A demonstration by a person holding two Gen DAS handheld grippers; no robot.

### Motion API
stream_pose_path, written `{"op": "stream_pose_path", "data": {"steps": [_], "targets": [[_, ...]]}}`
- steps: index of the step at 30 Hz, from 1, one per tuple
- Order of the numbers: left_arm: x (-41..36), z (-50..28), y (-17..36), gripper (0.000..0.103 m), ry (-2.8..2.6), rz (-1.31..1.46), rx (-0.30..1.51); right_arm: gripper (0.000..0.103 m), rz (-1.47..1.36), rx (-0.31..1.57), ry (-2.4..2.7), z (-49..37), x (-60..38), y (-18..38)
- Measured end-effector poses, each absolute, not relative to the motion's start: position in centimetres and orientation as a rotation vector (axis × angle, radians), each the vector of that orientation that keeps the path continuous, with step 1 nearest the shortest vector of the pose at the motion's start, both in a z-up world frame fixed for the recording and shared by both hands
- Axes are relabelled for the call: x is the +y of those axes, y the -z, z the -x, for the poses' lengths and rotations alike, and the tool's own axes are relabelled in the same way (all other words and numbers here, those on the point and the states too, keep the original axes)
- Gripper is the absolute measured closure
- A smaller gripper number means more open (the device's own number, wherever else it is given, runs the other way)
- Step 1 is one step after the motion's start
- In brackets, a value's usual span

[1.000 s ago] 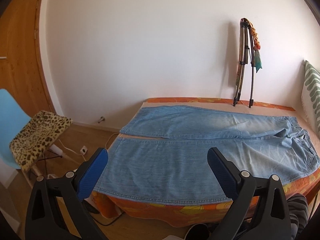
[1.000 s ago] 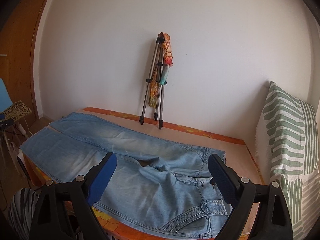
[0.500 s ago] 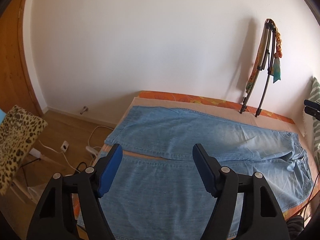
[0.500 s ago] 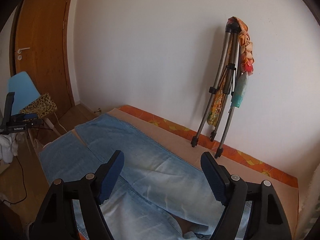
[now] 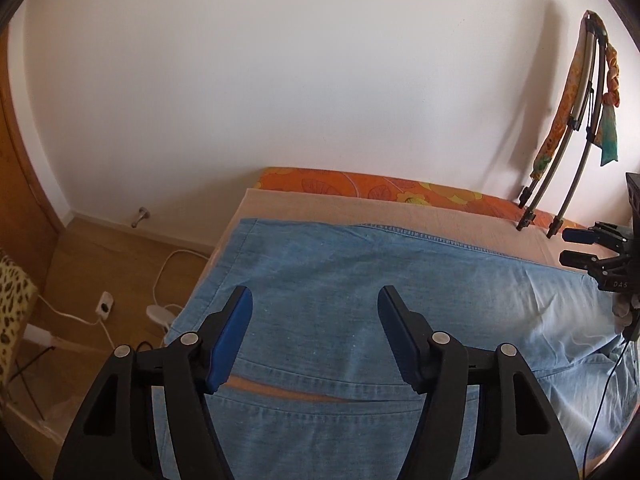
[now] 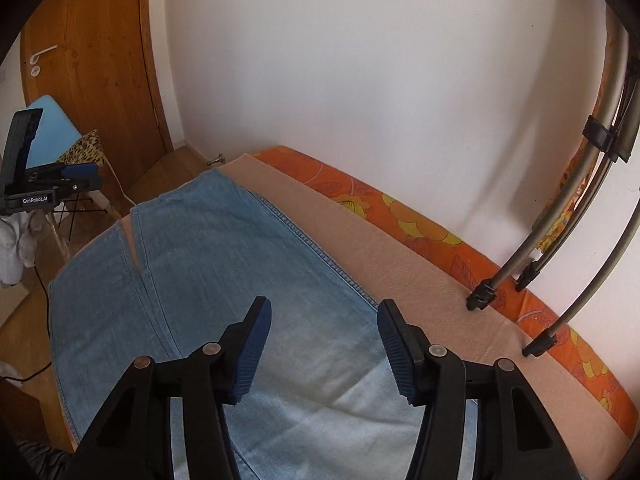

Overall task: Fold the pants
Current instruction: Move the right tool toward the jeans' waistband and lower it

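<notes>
Light blue jeans (image 5: 340,272) lie spread flat on the bed, the two legs side by side with a narrow gap between them. My left gripper (image 5: 316,300) hovers over the far leg near its hem; its jaws are closing with no cloth between them. My right gripper (image 6: 324,308) hangs over the same leg (image 6: 208,248), further along it and near its far seam, jaws also closing on nothing. Each gripper shows in the other's view: the right gripper (image 5: 576,248) at the right edge, the left gripper (image 6: 90,176) at the far left.
The bed has a beige sheet (image 5: 360,208) over an orange flowered cover, against a white wall. A folded tripod (image 6: 560,220) with scarves stands on the bed's far edge. A blue chair with a leopard cushion (image 6: 80,148), floor cables (image 5: 106,304) and a wooden door (image 6: 96,60) lie to the left.
Both grippers have swept forward over the bed and tilted down toward the far leg. Their jaws have narrowed. The right view has swung from the waistband and pillow to the leg.
</notes>
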State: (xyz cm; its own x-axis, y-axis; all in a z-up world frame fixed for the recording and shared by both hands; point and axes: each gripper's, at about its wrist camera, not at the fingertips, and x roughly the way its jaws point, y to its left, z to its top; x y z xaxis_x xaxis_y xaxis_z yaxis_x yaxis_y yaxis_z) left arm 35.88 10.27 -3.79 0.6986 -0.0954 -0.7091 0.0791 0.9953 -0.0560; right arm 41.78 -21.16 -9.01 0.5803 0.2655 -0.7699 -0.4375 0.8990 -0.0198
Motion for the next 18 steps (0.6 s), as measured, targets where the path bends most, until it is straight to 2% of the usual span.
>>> {"op": "stream_pose_path", "data": {"steps": [11, 18], "targets": [[9.3, -43.6, 7.0, 0.038, 0.117, 0.083, 0.891, 0.046, 0.229, 0.971, -0.474, -50.9, -19.5, 17.7], [8.2, -47.4, 8.1, 0.038, 0.124, 0.082, 0.926, 0.046, 0.238, 1.021, -0.481, -54.5, -18.8, 20.9]]}}
